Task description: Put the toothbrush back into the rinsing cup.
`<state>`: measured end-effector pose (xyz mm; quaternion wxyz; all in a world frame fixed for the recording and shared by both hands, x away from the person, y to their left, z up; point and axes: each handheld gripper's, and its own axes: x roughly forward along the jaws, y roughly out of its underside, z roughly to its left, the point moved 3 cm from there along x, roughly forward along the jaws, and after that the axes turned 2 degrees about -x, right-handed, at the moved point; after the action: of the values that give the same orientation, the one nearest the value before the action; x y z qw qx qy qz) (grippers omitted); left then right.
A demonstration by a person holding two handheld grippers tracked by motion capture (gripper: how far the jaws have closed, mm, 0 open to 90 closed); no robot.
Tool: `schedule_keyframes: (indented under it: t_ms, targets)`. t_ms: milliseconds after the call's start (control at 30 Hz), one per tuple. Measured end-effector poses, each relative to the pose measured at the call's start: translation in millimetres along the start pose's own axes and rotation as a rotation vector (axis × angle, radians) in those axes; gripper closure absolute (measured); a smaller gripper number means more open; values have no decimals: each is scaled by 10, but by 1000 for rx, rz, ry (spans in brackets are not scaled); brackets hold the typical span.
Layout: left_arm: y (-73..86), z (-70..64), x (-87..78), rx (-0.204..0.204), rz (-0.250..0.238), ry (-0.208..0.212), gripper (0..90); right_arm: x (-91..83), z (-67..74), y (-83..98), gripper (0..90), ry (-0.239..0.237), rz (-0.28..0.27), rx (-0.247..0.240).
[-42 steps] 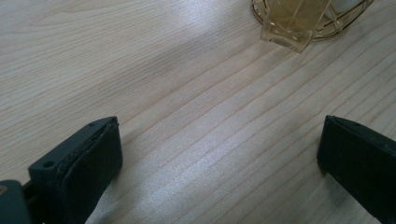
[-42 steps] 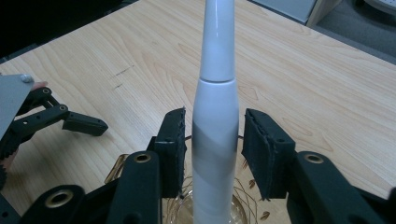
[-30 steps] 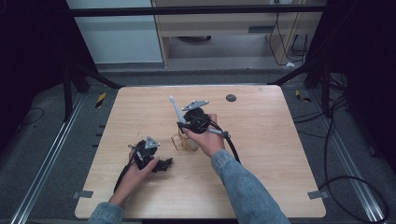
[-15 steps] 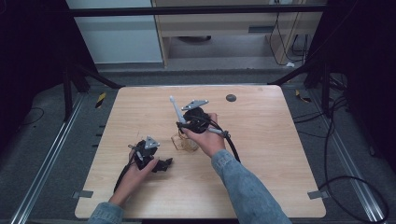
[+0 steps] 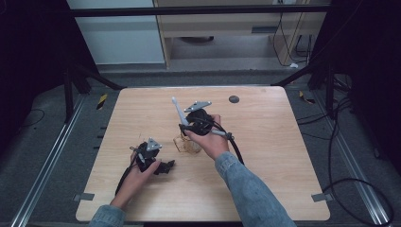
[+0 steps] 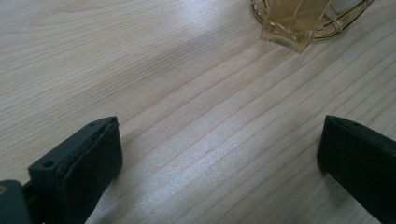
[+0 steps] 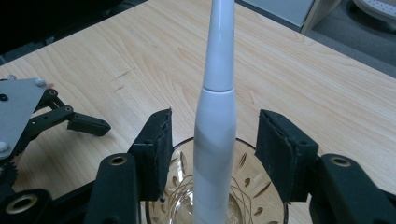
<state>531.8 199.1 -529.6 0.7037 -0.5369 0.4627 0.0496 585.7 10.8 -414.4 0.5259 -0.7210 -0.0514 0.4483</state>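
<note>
Fingers (image 7: 154,154) unchanged: apart beside white stick (image 7: 215,116) in glass (image 7: 252,186).

We hold our black two-jaw left gripper (image 5: 163,166) low with jaws spread, our black right gripper (image 7: 212,140) likewise parted.

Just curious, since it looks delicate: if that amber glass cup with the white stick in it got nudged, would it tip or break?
The cup looks like thin cut glass, so probably fragile and slippery. The tall white stick leaning out of it likely makes tipping easier.
</note>
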Motion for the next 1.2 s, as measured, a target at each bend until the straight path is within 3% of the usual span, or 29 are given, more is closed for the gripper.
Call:
schedule_keyframes:
  t_ms: [200,767,1200]
  targets:
    - [0,0,0,0,0,0,0,-27,-1,-9,438,0,-4,0]
    - [0,-1,1,-2,-1,0,0,-174,-73,-27,214,9,-18,5]
    - [0,-1,0,-1,-1,0,0,-314,-136,-21,164,-10,-34,2]
